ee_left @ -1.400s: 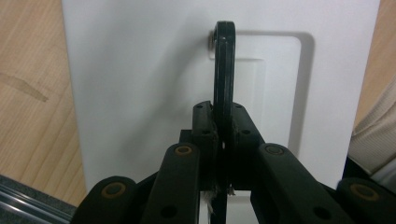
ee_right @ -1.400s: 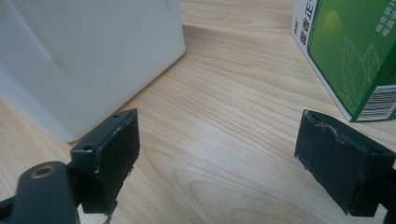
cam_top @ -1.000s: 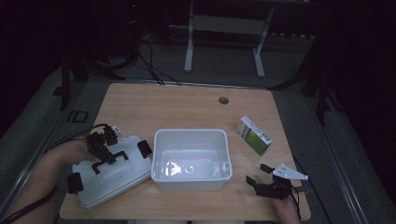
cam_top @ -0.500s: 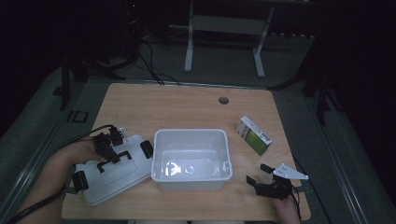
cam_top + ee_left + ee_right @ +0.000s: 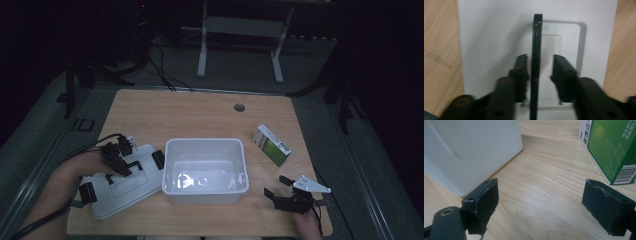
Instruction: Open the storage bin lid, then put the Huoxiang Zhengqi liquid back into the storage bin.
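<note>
White lid (image 5: 122,187) lies flat near the table's (image 5: 200,107) front left corner in the high view, touching the white tub (image 5: 205,170) beside it; the left gripper (image 5: 120,162) sits over its black handle. The right gripper (image 5: 280,192) rests near the front right corner.

Left gripper view: the jaws stand narrowly apart either side of the upright black handle (image 5: 535,62), not pinching it.

Right gripper view: wide jaws over bare wood, between the tub and a green box (image 5: 610,147).

Your table (image 5: 200,112) | bin (image 5: 205,170) centre | lid (image 5: 122,182) at bin's 9 o'clock, your left tool (image 5: 121,160) on it | box (image 5: 271,145) at 2 o'clock | your right tool (image 5: 280,192) at 4 o'clock
</note>
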`<state>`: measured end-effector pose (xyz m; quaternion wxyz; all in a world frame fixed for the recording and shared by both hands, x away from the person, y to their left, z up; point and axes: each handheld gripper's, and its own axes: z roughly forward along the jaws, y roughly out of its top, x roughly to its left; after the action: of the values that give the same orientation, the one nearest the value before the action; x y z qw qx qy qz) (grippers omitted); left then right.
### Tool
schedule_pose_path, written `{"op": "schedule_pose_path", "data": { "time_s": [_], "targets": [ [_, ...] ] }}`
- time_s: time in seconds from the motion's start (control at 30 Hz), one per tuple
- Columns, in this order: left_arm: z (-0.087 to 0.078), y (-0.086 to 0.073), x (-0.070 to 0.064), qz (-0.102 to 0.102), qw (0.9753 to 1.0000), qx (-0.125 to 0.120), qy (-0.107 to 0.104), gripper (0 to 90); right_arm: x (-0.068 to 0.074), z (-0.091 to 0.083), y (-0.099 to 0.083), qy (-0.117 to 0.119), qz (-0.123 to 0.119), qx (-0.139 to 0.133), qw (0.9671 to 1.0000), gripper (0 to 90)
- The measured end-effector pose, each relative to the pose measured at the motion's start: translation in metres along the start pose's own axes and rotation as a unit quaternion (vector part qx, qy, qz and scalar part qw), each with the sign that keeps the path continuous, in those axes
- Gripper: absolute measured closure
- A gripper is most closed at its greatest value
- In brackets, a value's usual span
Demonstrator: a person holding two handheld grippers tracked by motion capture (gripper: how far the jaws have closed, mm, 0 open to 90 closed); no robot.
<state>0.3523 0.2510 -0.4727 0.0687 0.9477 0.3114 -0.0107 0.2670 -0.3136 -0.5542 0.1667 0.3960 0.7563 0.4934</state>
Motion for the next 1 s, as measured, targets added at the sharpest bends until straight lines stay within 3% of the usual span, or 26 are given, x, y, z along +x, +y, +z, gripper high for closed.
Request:
{"op": "schedule_pose_path", "data": {
  "time_s": [0.23,0.37,0.5,0.6,0.73,0.83,1.0],
  "targets": [
    [-0.008,-0.007,-0.001,-0.013,0.9997,-0.013,0.015,47.7,-0.002,-0.003,0.001,-0.006,0.006,-0.007,0.9999,13.6],
    [-0.012,-0.012,-0.001,-0.027,0.9995,-0.016,0.006,41.9,-0.003,-0.006,0.003,-0.011,0.006,-0.008,0.9999,13.6],
    [-0.014,-0.017,-0.003,-0.029,0.9994,-0.018,0.003,35.8,-0.003,-0.010,0.005,-0.007,0.007,-0.009,0.9999,13.6],
    [-0.015,-0.020,-0.004,-0.027,0.9996,-0.012,0.004,35.3,-0.006,-0.013,0.007,-0.011,0.012,-0.004,0.9999,13.6],
    [-0.018,-0.024,-0.003,-0.030,0.9993,-0.021,-0.002,35.0,-0.012,-0.021,0.014,-0.016,0.039,0.005,0.9991,12.4],
    [-0.021,-0.026,-0.003,-0.031,0.9993,-0.021,-0.001,34.2,-0.013,-0.027,0.022,-0.025,0.017,0.020,0.9993,12.1],
    [-0.022,-0.027,-0.004,-0.030,0.9994,-0.018,0.004,34.2,-0.018,-0.031,0.030,-0.027,0.027,0.019,0.9991,12.1]
  ]
}}
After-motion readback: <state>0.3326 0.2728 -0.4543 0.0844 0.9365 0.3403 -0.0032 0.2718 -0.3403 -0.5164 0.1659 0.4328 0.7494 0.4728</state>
